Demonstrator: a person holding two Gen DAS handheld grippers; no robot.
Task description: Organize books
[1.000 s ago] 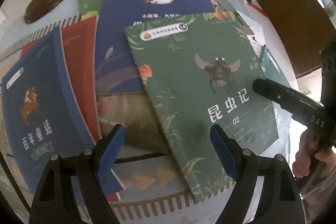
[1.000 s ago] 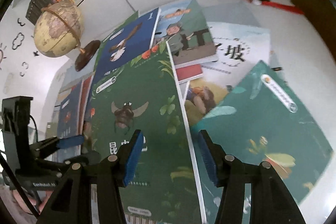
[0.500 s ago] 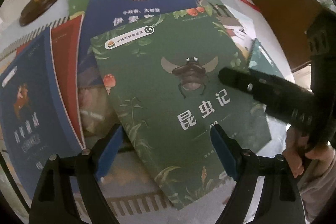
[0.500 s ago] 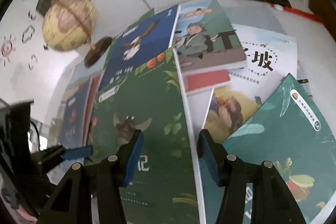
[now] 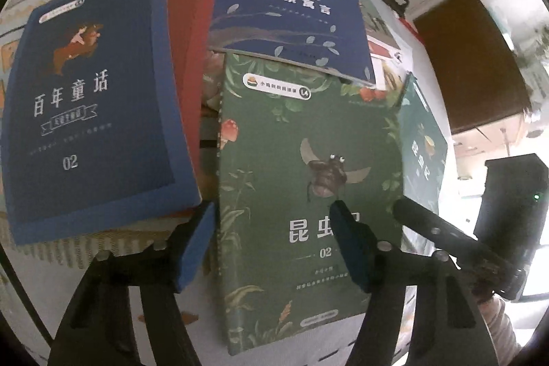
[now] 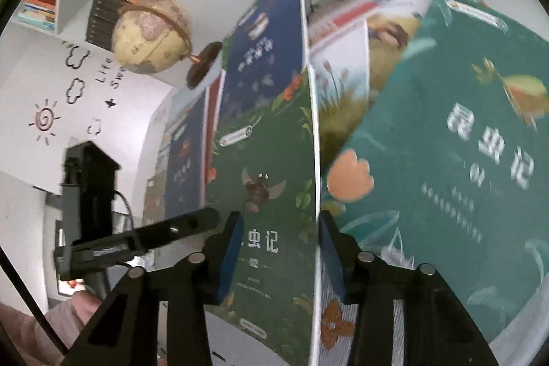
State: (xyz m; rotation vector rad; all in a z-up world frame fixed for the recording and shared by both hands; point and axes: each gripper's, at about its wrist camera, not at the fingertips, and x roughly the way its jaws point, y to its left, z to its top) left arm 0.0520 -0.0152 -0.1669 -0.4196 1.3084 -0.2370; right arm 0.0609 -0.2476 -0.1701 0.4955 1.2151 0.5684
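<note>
Both pairs of tongs have closed in on the same book, the dark green beetle book (image 5: 308, 167), which a moment ago sat further off and skewed under them. From the left wrist it now runs straight up the middle, its near edge at six o'clock and its top tucked under the navy bird book (image 5: 291, 9) at twelve. The left tongs (image 5: 274, 242) are narrowing: the left pad sits just off the book's spine edge, the other over the cover by the title. I cannot see either pad actually pressing yet.

The right tongs (image 6: 279, 249) are narrowing too, straddling the beetle book's right-hand edge, one pad over the cover and one outside it, above the teal book (image 6: 446, 167) that lies at two o'clock. Again, no firm pinch shows.

The navy fairy-tale book (image 5: 92, 98) lies at nine o'clock on the table (image 5: 41, 290), untouched, with the globe (image 6: 151, 35) beyond at eleven.

I would say the beetle book is being squared up and is about to be gripped from both sides. The sorting itself looks barely begun, since covers overlap everywhere.
</note>
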